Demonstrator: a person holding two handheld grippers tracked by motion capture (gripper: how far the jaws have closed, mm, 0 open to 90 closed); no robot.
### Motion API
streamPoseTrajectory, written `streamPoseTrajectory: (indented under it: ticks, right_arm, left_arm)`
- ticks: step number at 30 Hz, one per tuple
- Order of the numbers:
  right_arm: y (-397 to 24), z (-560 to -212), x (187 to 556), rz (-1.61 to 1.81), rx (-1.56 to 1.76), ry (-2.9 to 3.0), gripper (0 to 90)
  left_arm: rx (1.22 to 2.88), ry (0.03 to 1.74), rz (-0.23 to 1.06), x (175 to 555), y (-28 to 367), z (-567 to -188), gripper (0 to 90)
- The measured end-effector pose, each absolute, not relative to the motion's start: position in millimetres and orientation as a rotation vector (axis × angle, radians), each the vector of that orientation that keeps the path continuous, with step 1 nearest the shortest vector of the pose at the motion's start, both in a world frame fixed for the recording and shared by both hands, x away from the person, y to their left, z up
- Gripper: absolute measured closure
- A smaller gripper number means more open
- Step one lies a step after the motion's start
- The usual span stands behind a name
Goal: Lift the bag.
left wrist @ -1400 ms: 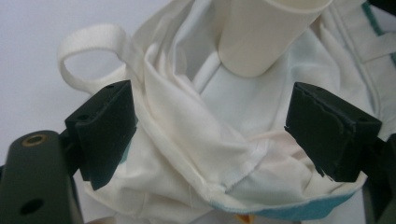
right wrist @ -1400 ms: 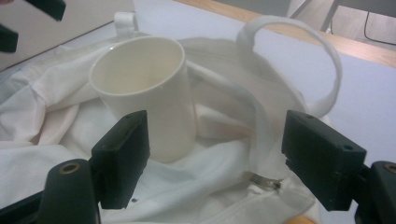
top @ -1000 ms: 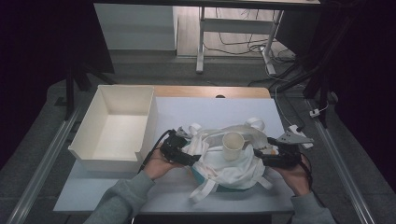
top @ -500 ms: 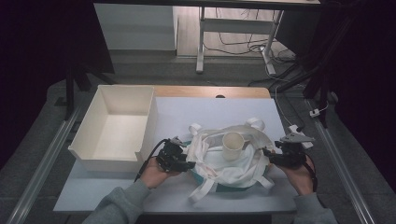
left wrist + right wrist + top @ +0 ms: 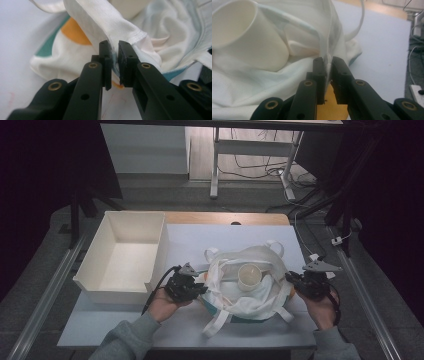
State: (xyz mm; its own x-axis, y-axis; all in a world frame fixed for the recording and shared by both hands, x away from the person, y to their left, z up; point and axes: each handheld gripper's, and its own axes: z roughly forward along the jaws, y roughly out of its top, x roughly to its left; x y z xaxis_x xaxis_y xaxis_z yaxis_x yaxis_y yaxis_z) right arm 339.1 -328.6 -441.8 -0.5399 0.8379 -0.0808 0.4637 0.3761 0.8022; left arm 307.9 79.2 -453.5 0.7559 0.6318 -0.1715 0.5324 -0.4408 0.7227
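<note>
Grippers pinching opposite edges of a crumpled white cloth tote bag with teal and orange print (image 5: 247, 292), seen from the high view lying in the middle of the pale blue table top (image 5: 200, 237), a cream paper cup (image 5: 249, 276) standing upright inside its open mouth; left gripper (image 5: 196, 289) at the bag's left rim, right gripper (image 5: 292, 279) at its right rim, empty white rectangular plastic bin (image 5: 125, 255) sitting just left of the bag

Left gripper view: black jaws having just been closing, now clamped on a fold of the bag's hemmed rim (image 5: 110, 32), cloth squeezed between the pads

Right gripper view: jaws likewise having just been closing, now nipping a thin upright edge of white cloth (image 5: 327, 47), cup (image 5: 247, 35) leaning close by to the left

Judging the step as gripping done, lifting about to begin; next move probably calling for raising both rims evenly, keeping the mouth taut so the cup stays seated and neither hem slips free
</note>
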Motion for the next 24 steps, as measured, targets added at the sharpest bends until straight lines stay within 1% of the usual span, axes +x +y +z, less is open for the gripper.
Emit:
streamPoseTrajectory:
  ticks: [4, 11, 24]
  right_arm:
    - [-333, -429, 335, 1.094, 1.12, 2.121, 80.9]
    - [-332, -403, 335, 1.166, 1.075, 2.066, 81.1]
    - [-321, -366, 336, 1.288, 0.995, 1.969, 82.3]
  left_arm:
    - [2.069, 0.865, 0.183, 308, 94, -434, 82.1]
    - [1.951, 0.894, 0.184, 317, 119, -416, 82.5]
    - [1.853, 0.91, 0.252, 328, 148, -389, 83.3]
